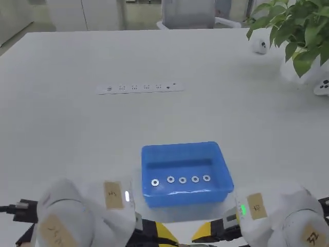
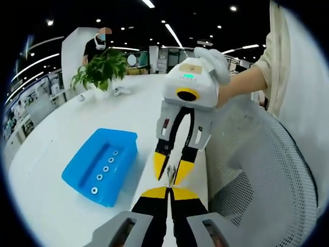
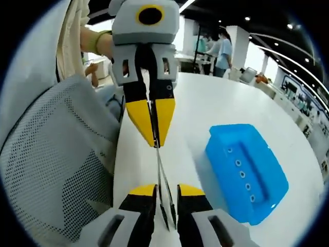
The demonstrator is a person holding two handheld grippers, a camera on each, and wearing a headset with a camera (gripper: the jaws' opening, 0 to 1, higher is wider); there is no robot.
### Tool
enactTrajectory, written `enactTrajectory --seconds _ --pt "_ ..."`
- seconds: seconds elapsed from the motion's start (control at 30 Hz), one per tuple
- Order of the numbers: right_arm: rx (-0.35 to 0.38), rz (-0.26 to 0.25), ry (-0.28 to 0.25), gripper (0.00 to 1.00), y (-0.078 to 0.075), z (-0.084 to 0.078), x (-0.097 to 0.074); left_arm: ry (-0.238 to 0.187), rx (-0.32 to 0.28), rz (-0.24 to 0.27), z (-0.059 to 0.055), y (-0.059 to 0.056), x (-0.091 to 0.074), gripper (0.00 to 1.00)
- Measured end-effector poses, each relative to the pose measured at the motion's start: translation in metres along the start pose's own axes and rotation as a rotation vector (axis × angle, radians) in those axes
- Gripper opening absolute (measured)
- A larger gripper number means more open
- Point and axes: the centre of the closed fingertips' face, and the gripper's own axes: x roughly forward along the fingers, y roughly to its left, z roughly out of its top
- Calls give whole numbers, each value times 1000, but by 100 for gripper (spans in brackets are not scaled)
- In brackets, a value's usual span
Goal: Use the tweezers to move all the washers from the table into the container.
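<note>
Head view looks down on a white table [image 1: 72,139] where a blue rectangular plastic tray [image 1: 180,147] stands near the front edge, with five small silver metal washers [image 1: 183,179] lying in a straight row on its floor, side by side and not touching. Just in front of the tray the two grippers point at each other, tips close together. In the right gripper view, the right gripper [image 3: 167,191] has its yellow-padded jaws drawn in, though not fully together, about the wider end of thin metal tweezers [image 3: 163,180]. The tweezers run straight ahead and taper into the left gripper [image 3: 154,135], whose yellow jaws are pressed together on the narrow end. Whether the tweezers carry anything I cannot tell. Farther back on the table lie a white power strip [image 1: 140,88] and, at the right corner, a leafy green plant [image 1: 298,31]. A grey mesh chair back [image 2: 267,175] sits beside the table edge.
</note>
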Motion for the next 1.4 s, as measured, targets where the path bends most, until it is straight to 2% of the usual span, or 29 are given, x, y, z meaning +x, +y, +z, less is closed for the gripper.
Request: enactTrajectory --seconds 0.1,0.2,0.23,0.4,0.57,0.63,0.8,0.97,1.03,1.1,1.13,1.2,1.23,1.27,1.4 --pt "64 -37 -81 22 -3 8 -13 46 -2 -4 -17 1 3 0" --pt "138 -78 -148 26 -4 11 -34 78 -8 -13 -32 2 8 0" --pt "150 -87 -156 27 -5 10 -37 85 -10 -17 -35 3 9 0" --pt "278 -196 -241 36 -14 6 -77 131 -5 -32 -49 4 16 0" --pt "301 -299 -236 43 -23 -8 -112 174 -1 -40 -58 6 22 0" --pt "304 -360 -226 46 -30 -15 -127 169 -13 -43 -57 6 23 0" --pt "344 -447 -272 52 -39 -20 -156 194 -20 -40 -64 8 24 0" --pt "366 -495 -305 56 -41 -24 -168 174 -53 -28 -62 9 25 0" --pt "371 -507 -324 57 -41 -22 -170 157 -105 -7 -61 9 24 0" --pt "373 -503 -338 59 -39 -20 -170 102 -188 14 -54 7 21 2" --pt "366 -499 -342 59 -37 -19 -169 90 -196 20 -52 7 19 3" --pt "360 -493 -342 59 -36 -18 -168 47 -232 70 -45 8 10 5" --pt "357 -489 -348 59 -35 -17 -168 27 -242 116 -42 10 3 7" --pt "357 -488 -356 60 -35 -15 -169 6 -248 147 -38 11 -2 11" --pt "340 -484 -404 62 -33 -4 -170 -115 -316 324 -21 13 -34 29"
